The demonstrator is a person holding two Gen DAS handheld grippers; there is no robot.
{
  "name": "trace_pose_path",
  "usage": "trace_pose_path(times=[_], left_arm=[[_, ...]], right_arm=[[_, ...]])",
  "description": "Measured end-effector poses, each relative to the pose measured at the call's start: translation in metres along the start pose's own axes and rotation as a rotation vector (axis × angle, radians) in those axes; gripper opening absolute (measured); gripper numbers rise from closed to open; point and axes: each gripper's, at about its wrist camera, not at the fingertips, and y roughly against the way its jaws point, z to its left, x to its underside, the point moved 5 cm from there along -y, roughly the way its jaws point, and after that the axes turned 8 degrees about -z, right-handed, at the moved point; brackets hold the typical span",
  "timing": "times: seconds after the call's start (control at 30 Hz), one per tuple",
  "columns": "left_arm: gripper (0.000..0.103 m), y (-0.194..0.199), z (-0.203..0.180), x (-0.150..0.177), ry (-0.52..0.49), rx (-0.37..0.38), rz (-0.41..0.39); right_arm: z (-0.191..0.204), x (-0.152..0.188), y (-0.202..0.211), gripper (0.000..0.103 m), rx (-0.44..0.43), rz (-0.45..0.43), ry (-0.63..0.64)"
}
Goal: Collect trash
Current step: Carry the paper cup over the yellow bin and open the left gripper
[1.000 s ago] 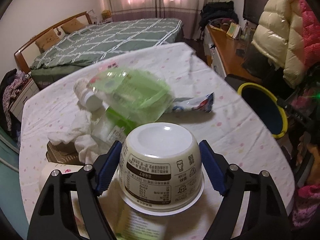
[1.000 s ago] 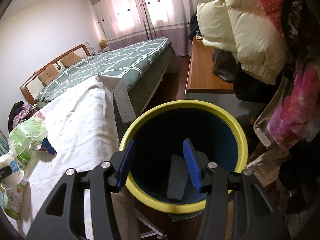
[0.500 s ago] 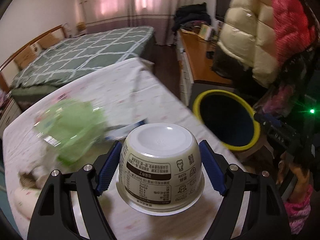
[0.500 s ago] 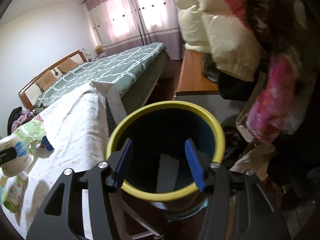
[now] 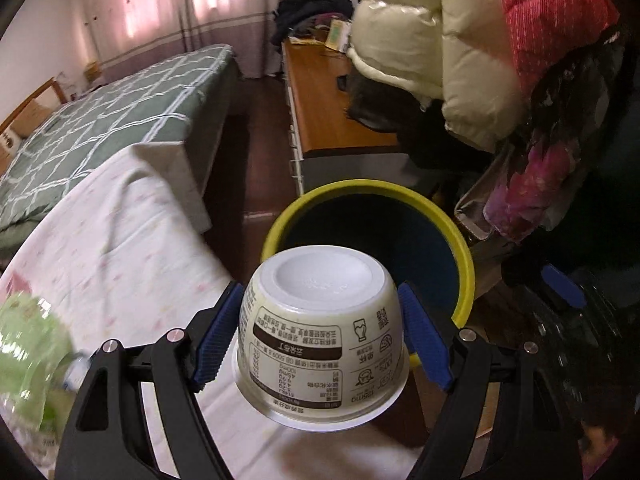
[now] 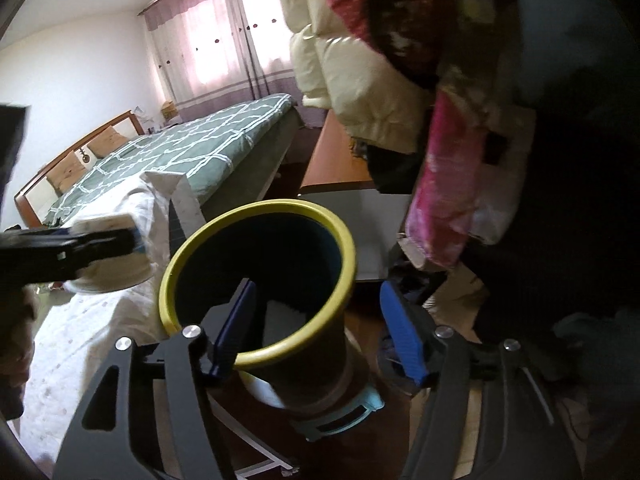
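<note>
Beside the cloth-covered table [image 5: 132, 248], the left gripper [image 5: 320, 332] pinches an upturned paper bowl [image 5: 320, 320] near the yellow-rimmed bin [image 5: 466, 264], not yet dropped. Right gripper [image 6: 316, 320] hangs spread and empty, straddling the bin's near wall. One pale item [image 6: 282, 320] lies inside; a green wrapper [image 5: 28, 352] remains on the table.
</note>
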Motion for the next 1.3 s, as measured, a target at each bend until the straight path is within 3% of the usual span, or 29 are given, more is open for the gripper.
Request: trace_pose_path(times=[0.17, 0.27, 0.33, 0.43, 0.63, 0.93, 1.3], left_arm=[[0.078, -0.031, -0.018, -0.011, -0.007, 0.014, 0.016], [0.091, -0.044, -0.019, -0.014, 0.012, 0.021, 0.020], [0.092, -0.043, -0.014, -0.016, 0.032, 0.000, 0.004], [0.092, -0.030, -0.005, -0.015, 0.043, -0.011, -0.016], [0.095, 0.035, 0.023, 0.000, 0.054, -0.076, -0.125], [0.098, 0.154, 0.123, 0.049, 0.177, -0.218, -0.269], [0.098, 0.276, 0.294, 0.148, 0.399, -0.579, -0.379]], right_arm=[[-0.010, -0.001, 0.001, 0.068, 0.022, -0.005, -0.004], [-0.011, -0.001, -0.003, 0.068, 0.022, 0.004, -0.009], [-0.008, 0.000, -0.005, 0.068, 0.016, 0.009, -0.007], [0.000, 0.002, -0.008, 0.068, 0.004, 0.016, 0.002], [0.021, 0.005, -0.013, 0.068, -0.030, 0.031, 0.029], [0.091, 0.006, -0.021, 0.069, -0.129, 0.055, 0.120], [0.235, -0.002, -0.021, 0.069, -0.318, 0.059, 0.264]])
